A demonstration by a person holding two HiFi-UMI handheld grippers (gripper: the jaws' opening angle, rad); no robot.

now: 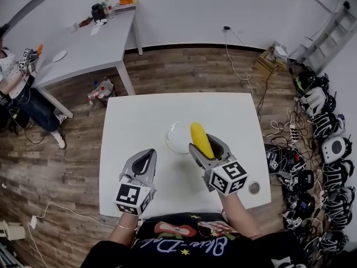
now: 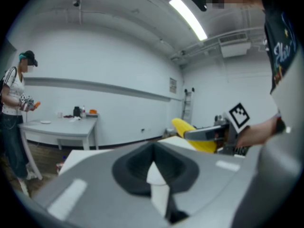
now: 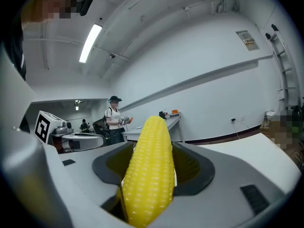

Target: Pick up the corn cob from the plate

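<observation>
A yellow corn cob [image 1: 199,138] is clamped between the jaws of my right gripper [image 1: 207,148] and held above the white table, its tip reaching over the clear glass plate [image 1: 177,137]. Seen along the right gripper's jaws, the corn cob [image 3: 148,170] stands upright and fills the gap between them. My left gripper [image 1: 146,162] hovers over the table's near left, shut with nothing in it; its jaws meet in the left gripper view [image 2: 156,172]. That view also catches the corn cob [image 2: 192,133] off to the right.
The white table [image 1: 139,116] stands on a wood floor. A small round metal disc [image 1: 254,187] lies near its right front corner. A grey table [image 1: 83,46] with small items stands at back left, a person [image 1: 17,88] beside it. Headsets and cables [image 1: 318,149] crowd the floor at right.
</observation>
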